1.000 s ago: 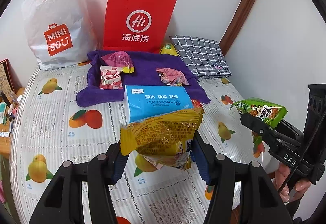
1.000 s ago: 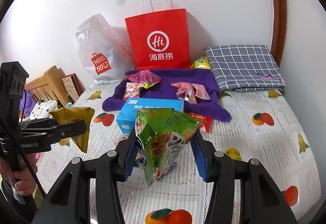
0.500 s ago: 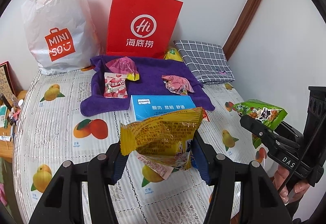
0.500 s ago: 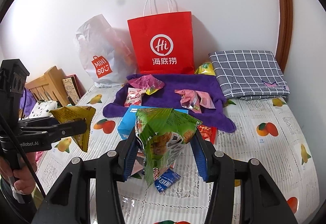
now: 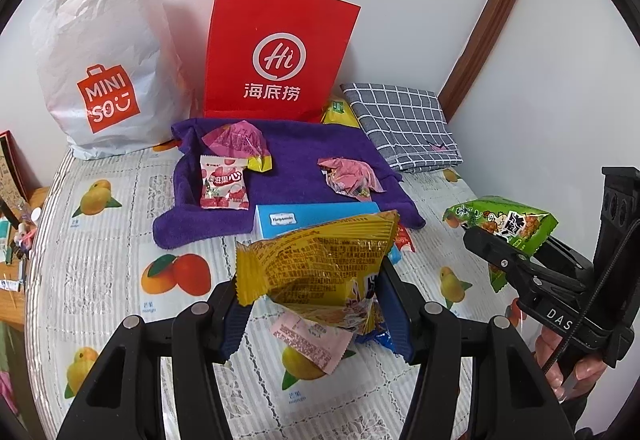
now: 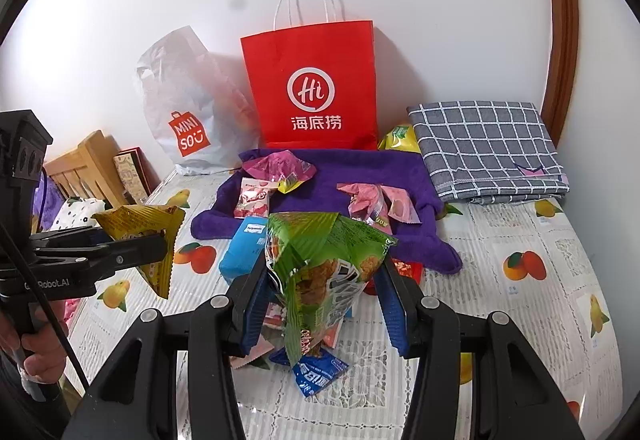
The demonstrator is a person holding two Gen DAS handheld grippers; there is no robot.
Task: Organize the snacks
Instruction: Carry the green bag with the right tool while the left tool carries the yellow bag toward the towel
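Note:
My left gripper (image 5: pixel 310 300) is shut on a yellow snack packet (image 5: pixel 316 268), held above the fruit-print tablecloth (image 5: pixel 100 272). My right gripper (image 6: pixel 320 292) is shut on a green snack packet (image 6: pixel 324 260); that green packet (image 5: pixel 504 220) also shows at the right of the left wrist view. Behind both lies a purple towel (image 5: pixel 304 160) carrying pink snack packets (image 5: pixel 222 182) and a crumpled pink wrapper (image 5: pixel 348 176). A blue tissue box (image 5: pixel 308 216) lies in front of the towel. Loose packets, pink (image 5: pixel 312 336) and blue (image 6: pixel 320 372), lie on the cloth under the grippers.
A red paper bag (image 5: pixel 276 52) and a white Miniso bag (image 5: pixel 104 60) stand against the wall. A folded grey checked cloth (image 5: pixel 404 124) lies at the back right, a yellow-green packet (image 5: pixel 338 112) beside it. A wooden headboard (image 6: pixel 84 168) and a person's hand (image 6: pixel 36 348) show at left.
Both grippers have drawn back from the wall with their packets still held. The bags and towel look smaller and more of the cloth and loose packets shows below.

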